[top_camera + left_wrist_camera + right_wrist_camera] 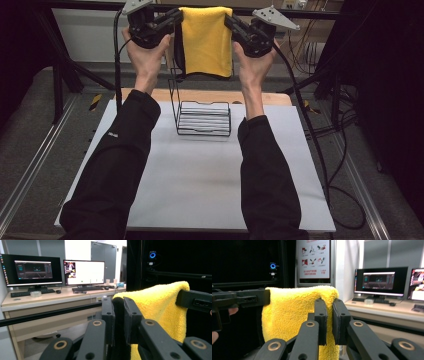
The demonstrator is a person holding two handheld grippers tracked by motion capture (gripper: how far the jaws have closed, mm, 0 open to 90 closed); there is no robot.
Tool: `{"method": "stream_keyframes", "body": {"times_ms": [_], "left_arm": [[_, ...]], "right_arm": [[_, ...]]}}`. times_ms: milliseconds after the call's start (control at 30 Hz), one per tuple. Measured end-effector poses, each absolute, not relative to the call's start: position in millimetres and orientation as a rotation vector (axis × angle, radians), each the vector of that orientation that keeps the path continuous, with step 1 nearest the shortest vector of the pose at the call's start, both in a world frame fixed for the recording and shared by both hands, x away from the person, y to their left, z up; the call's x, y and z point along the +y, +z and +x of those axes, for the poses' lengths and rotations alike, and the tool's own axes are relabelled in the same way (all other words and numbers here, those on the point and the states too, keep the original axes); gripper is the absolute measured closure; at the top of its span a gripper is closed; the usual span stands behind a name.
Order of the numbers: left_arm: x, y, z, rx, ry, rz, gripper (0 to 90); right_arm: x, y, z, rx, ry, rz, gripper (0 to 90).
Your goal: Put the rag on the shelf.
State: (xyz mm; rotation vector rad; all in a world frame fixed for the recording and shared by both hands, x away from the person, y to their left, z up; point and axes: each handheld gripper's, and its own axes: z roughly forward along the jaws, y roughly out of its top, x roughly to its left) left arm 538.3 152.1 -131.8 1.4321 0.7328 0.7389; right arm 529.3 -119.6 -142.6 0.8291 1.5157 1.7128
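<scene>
A folded yellow towel [206, 40] hangs in the air above the far edge of the desk [195, 170], stretched between the two sets of tongs, with the wire rack [202, 112] standing on the desk directly below it. The left tongs [176, 19] are clamped on the towel's upper left corner and the right tongs [230, 22] on its upper right corner; in each gripper view the jaws stand pressed together with towel cloth pinched between the pads. In the high view the towel's top edge runs close to the frame's upper border, and the cloth covers the top of the rack's upright wire loop. The towel's back layer looks dark in shadow at its left edge. In the left gripper view the towel's lower part is cut off by the jaws.
</scene>
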Motion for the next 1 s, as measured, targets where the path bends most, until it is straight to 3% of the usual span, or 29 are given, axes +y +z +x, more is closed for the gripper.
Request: {"method": "stream_keyframes", "body": {"times_ms": [467,1000], "left_arm": [[166.7,-168.3,536.5,0.746,0.720,1.483,80.5],[164.3,-195.7,513.7,0.709,0.684,1.532,80.3]], "right_arm": [[-109.2,-176.1,533.3,1.625,1.651,0.835,83.9],[-121.4,-204.3,513.1,1.686,1.645,0.843,83.5]]}}
